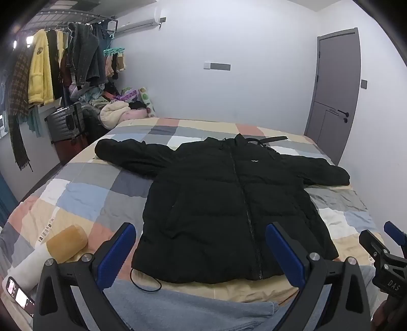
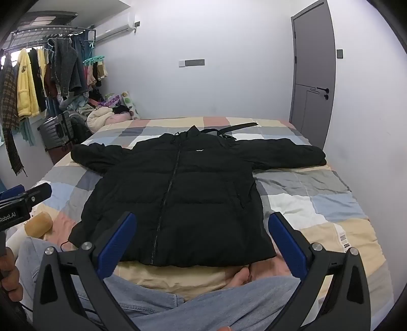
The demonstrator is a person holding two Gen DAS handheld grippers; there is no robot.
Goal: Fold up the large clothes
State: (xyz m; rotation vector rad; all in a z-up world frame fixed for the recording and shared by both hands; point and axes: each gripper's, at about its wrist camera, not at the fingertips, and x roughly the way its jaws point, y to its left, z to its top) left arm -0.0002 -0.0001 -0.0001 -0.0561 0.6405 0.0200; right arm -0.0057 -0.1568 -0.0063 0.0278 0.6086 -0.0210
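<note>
Bedroom: bed [image 1: 84, 193], clothes rack [image 1: 63, 23]

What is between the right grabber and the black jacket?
Just a strip of the checked bedspread. In the right wrist view, the open right gripper hovers short of the black jacket's hem, touching nothing.

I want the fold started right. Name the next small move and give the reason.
Probably bring the left claw forward and left to the cuff of the sleeve on that side, to fold it across the chest. The jacket lies flat, zipped, both sleeves spread wide on the bed, and both claws are open, holding nothing, short of the hem.
</note>
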